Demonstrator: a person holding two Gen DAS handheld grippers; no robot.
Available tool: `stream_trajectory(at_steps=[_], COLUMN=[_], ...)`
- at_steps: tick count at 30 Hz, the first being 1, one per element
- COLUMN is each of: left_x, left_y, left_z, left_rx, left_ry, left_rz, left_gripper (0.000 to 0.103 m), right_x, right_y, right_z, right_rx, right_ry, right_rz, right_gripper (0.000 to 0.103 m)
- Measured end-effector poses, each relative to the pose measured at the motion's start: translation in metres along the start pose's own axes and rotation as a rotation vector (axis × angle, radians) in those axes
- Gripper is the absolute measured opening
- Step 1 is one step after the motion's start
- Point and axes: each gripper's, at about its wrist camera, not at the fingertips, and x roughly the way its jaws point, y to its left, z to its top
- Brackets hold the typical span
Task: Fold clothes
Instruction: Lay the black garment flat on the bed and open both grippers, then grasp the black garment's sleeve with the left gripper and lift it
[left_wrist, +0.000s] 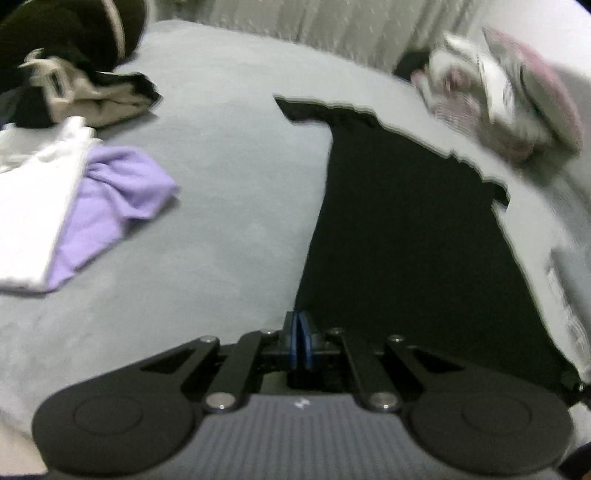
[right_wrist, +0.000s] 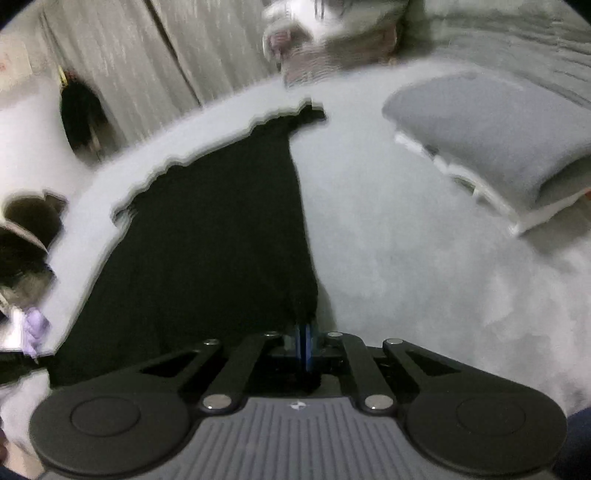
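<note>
My left hand-held gripper (left_wrist: 300, 341) and right hand-held gripper (right_wrist: 306, 341) each pinch a near corner of the black garment (left_wrist: 399, 229) spread on the bed (left_wrist: 207, 221), so I judge a fold is in hand, calling for both corners to travel evenly together.

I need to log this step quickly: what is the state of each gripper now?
Left gripper: shut on the near edge of the black garment.
Right gripper: shut on the same black garment, at its other near corner.

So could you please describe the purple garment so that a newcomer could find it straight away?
On the grey bed cover, look at the clothes on the left side. The crumpled lilac cloth lies partly under a flat white garment; nothing else there is purple.
</note>
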Motion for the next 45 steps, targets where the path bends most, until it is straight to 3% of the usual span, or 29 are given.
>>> stream_trajectory(at_steps=[3, 8, 15, 18, 20, 21, 22, 24, 26, 31, 34, 38, 42, 45], left_x=[-0.027, -0.034, -0.012, 0.0, 0.003, 0.003, 0.001, -0.004, -0.006, 0.015, 0.048, 0.097, 0.121, 0.134], left_y=[0.013, 0.008, 0.002, 0.002, 0.005, 0.006, 0.008, 0.005, 0.0, -0.039, -0.067, -0.073, -0.042, -0.012], left_z=[0.0, -0.013, -0.02, -0.022, -0.017, -0.013, -0.006, 0.01, 0.028, 0.078, 0.097, 0.108, 0.129, 0.144], left_rx=[-0.042, 0.016, 0.108, 0.126, 0.103, 0.088, 0.068, 0.064, 0.058, 0.082, 0.137, 0.151, 0.042, -0.101], left_ry=[-0.036, -0.013, 0.051, 0.1, 0.115, 0.115, 0.104, 0.055, 0.015, -0.045, -0.06, -0.05, -0.013, 0.009], left_rz=[-0.039, 0.005, 0.098, 0.099, 0.086, 0.08, 0.083, 0.094, 0.099, 0.029, 0.003, 0.059, 0.071, 0.077], left_gripper=[0.003, 0.003, 0.003, 0.005, 0.011, 0.025, 0.034, 0.035, 0.038, 0.063, 0.066, 0.068, 0.074, 0.072], right_x=[-0.011, -0.029, -0.049, -0.042, -0.039, -0.039, -0.038, -0.043, -0.032, -0.003, 0.023, 0.06, 0.094, 0.126], right_y=[-0.003, -0.007, -0.013, -0.015, -0.014, -0.014, -0.014, -0.02, -0.02, -0.021, -0.023, -0.019, -0.005, 0.032], right_z=[-0.001, -0.002, -0.004, -0.002, 0.001, 0.003, 0.006, 0.018, 0.039, 0.091, 0.126, 0.163, 0.181, 0.18], right_rx=[0.005, 0.012, 0.02, -0.001, -0.001, 0.004, 0.01, 0.03, 0.011, -0.039, -0.072, -0.128, -0.189, -0.237], right_ry=[-0.023, -0.061, -0.102, -0.071, -0.058, -0.055, -0.054, -0.104, -0.114, -0.139, -0.132, -0.12, -0.107, -0.077], right_rz=[-0.004, -0.011, -0.025, -0.024, -0.009, 0.004, 0.018, 0.058, 0.046, 0.017, 0.006, -0.008, -0.01, 0.035], right_gripper=[0.006, 0.006, 0.006, 0.006, 0.008, 0.015, 0.028, 0.043, 0.044, 0.044, 0.044, 0.044, 0.044, 0.044])
